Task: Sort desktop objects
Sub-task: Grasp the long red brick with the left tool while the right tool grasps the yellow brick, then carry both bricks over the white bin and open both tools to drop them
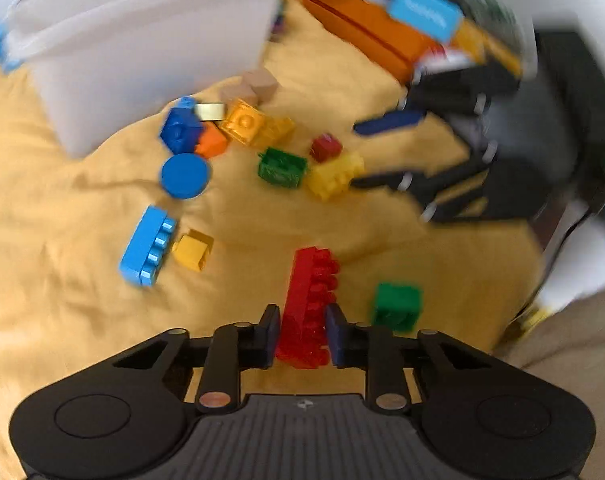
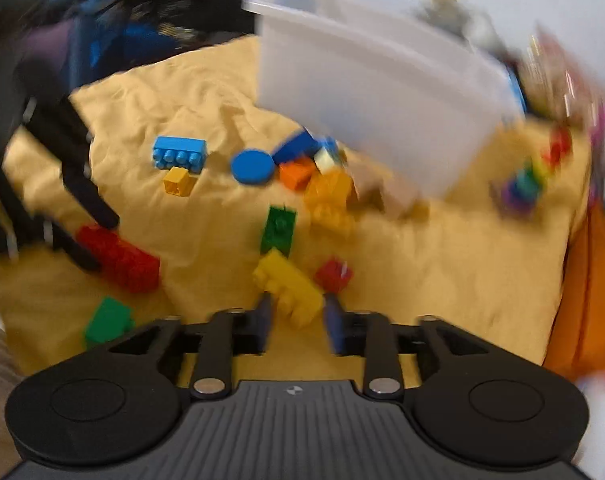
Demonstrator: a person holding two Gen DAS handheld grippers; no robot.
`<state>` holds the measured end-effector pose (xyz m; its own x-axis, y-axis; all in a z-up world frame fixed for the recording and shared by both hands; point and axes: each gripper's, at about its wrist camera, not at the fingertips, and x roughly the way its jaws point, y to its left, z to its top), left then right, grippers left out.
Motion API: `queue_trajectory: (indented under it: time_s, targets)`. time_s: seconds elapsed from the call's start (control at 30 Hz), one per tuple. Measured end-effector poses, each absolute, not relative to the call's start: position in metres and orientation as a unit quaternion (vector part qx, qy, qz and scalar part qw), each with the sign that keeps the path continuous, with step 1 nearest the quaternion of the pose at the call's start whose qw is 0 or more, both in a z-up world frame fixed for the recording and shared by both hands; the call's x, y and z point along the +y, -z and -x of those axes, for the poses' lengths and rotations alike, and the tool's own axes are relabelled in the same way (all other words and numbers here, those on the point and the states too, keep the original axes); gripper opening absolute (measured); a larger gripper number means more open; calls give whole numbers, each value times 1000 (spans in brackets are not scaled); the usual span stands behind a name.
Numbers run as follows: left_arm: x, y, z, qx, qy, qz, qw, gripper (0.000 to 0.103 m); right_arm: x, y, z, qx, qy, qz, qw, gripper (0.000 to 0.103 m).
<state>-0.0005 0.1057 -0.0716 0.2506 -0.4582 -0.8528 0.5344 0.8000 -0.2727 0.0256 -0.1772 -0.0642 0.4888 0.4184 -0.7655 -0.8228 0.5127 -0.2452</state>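
Left wrist view shows my left gripper [image 1: 302,330] with its pads closed against the long red brick [image 1: 308,304], which stands between the fingers on the yellow cloth [image 1: 62,280]. Just beside it sits a green block [image 1: 396,306], and further up lie a light blue brick [image 1: 148,246], a small yellow cube [image 1: 193,250] and a blue disc [image 1: 185,176]. Near the white bin [image 1: 142,60] at the cloth's far edge is a small heap of blue, orange and amber bricks. My right gripper [image 2: 296,318] is partly open around the yellow brick [image 2: 290,286]; the blur (heavy in both views) hides whether its pads touch it. A small dark red block [image 2: 333,275] lies just beside that brick, with a dark green brick [image 2: 279,230] beyond.
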Motion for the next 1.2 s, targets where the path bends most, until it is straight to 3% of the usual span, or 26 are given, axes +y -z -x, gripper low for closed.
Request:
queue_trajectory:
  time_s: [0.1, 0.2, 0.27, 0.37, 0.43, 0.6, 0.67, 0.83, 1.1, 1.17, 1.2]
  targets:
    - [106, 63, 9, 531, 328, -4, 781, 27, -165, 73, -27, 298, -404, 365, 784, 47]
    - [96, 72, 17, 539, 321, -28, 778, 27, -157, 80, -38, 322, -426, 365, 762, 40]
    - [96, 81, 18, 549, 308, -20, 777, 27, -154, 87, -42, 335, -423, 370, 756, 25]
    - [97, 87, 21, 548, 302, -8, 780, 27, -159, 82, -52, 386, -404, 317, 766, 25]
    - [103, 90, 20, 548, 295, 8, 783, 28, -172, 72, -56, 425, -397, 249, 775, 25]
    - [121, 97, 4, 551, 270, 77, 786, 27, -220, 74, -72, 555, -400, -54, 727, 26]
    - [122, 93, 4, 544, 259, 61, 796, 27, -230, 85, -69, 570, -397, -100, 713, 30]
    - [120, 75, 9, 514, 251, 5, 820, 28, -241, 84, -60, 545, -336, -65, 765, 41]
    - [95, 60, 37, 484, 267, -53, 831, 34, -233, 55, -34, 489, -308, 41, 815, 45]
    - [84, 68, 39, 487, 266, -83, 827, 38, -222, 56, -28, 484, -300, 72, 819, 46]
    - [79, 70, 41, 487, 262, -98, 827, 44, -219, 58, -29, 485, -303, 81, 816, 48]
